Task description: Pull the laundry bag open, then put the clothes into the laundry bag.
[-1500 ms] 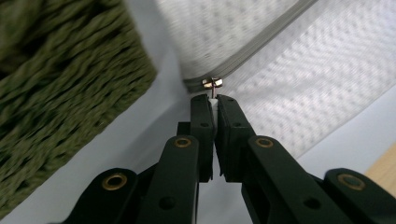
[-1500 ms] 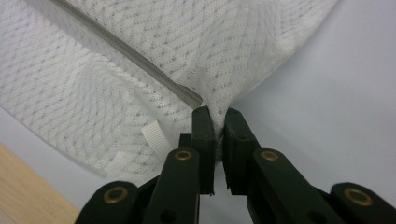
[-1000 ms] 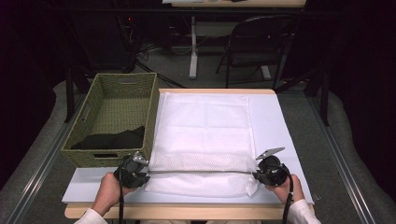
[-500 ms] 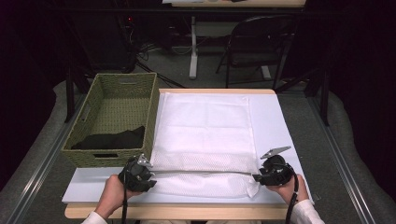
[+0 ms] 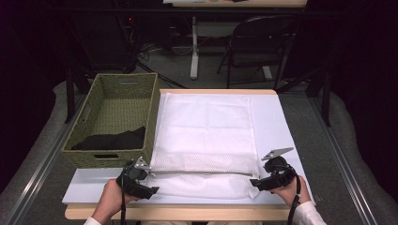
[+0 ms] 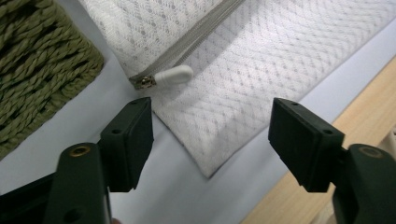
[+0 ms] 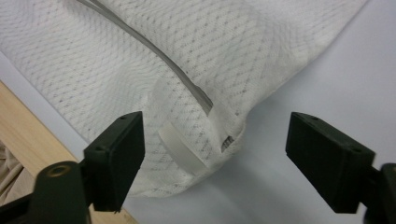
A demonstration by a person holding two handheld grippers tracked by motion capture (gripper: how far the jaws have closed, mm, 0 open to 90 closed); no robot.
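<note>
A white mesh laundry bag (image 5: 204, 136) lies flat on the pale table cover, its grey zipper (image 5: 202, 173) running along the near edge. My left gripper (image 5: 151, 189) sits at the bag's near left corner. Its jaws have just been opening and stand wide apart over that corner (image 6: 219, 121), with the white zipper pull (image 6: 173, 74) just beyond them. My right gripper (image 5: 257, 183) is at the near right corner. Its jaws have just been opening too, and the bag's corner (image 7: 196, 135) with the zipper's end (image 7: 187, 86) lies loose between the pads, untouched.
A green woven basket (image 5: 126, 78) stands left of the bag, with a black cloth (image 5: 112, 139) inside. Its wall (image 6: 37, 56) is close to my left gripper. The wooden table edge (image 5: 187, 213) runs just behind both hands. A folding chair (image 5: 263, 42) stands beyond the table.
Both grippers have opened and let go of the bag's near corners. The near edge, held taut between them before, now rests slack on the table. Both hands sit slightly nearer the table's front edge.
</note>
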